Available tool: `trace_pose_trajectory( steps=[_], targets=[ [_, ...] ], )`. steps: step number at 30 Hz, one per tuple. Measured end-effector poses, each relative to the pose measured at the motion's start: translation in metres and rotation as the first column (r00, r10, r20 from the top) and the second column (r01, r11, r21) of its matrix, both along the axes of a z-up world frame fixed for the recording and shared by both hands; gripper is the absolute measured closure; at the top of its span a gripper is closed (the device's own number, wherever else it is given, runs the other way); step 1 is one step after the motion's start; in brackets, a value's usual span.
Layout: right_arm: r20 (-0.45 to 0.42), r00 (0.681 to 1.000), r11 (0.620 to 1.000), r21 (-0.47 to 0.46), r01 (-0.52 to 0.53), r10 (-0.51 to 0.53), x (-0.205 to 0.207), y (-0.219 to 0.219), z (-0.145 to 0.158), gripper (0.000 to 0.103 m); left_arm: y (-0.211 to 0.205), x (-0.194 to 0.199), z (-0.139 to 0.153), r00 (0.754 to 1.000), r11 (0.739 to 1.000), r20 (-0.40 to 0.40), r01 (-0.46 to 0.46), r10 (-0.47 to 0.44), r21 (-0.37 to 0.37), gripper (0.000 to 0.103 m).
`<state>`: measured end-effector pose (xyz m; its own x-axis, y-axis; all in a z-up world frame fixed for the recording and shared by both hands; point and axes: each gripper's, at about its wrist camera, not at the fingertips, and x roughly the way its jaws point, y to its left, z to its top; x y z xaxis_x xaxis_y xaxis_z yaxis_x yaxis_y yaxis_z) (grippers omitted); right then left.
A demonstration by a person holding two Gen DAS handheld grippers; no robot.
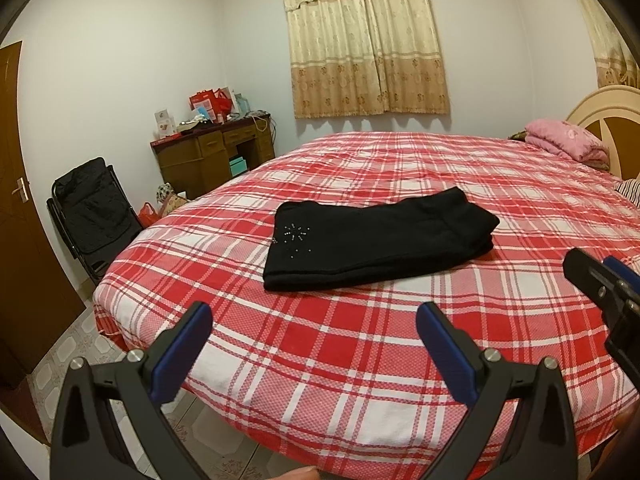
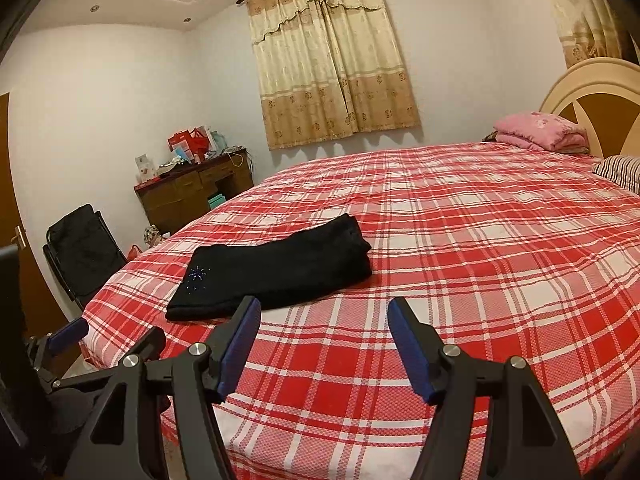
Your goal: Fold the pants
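Black pants [image 1: 376, 240] with a small rhinestone star lie folded into a compact stack on the red and white plaid bed [image 1: 360, 380]. They also show in the right wrist view [image 2: 276, 270]. My left gripper [image 1: 314, 316] is open and empty, held back above the bed's near edge, short of the pants. My right gripper [image 2: 324, 310] is open and empty, also above the near edge, to the right of the pants. The right gripper's fingers [image 1: 600, 280] show at the right edge of the left wrist view. The left gripper [image 2: 72, 330] shows at the lower left of the right wrist view.
A folded pink blanket [image 1: 564, 142] and a striped pillow [image 2: 620, 170] lie by the headboard [image 2: 592, 100]. A wooden desk [image 1: 212, 160] with clutter and a black folding chair [image 1: 92, 212] stand left of the bed. A brown door [image 1: 16, 200] is at far left.
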<state>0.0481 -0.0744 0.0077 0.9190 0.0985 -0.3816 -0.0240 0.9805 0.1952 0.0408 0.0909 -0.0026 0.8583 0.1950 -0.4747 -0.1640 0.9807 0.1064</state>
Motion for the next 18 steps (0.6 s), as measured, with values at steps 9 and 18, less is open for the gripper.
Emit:
trace_pose_trajectory(
  steps=[9,18],
  targets=[
    [-0.004,1.0,1.0,-0.001,0.001,-0.001,0.0002,-0.0006,-0.0007,0.035,0.0004,0.0009,-0.0005,1.0,1.0,-0.007,0.001,-0.001,-0.005,0.0],
    [-0.009,1.0,1.0,0.0,0.002,-0.002,0.0007,-0.0007,-0.0021,0.035,0.002,0.0017,-0.0012,1.0,1.0,-0.009,-0.002,0.002,-0.008,0.0]
  ],
)
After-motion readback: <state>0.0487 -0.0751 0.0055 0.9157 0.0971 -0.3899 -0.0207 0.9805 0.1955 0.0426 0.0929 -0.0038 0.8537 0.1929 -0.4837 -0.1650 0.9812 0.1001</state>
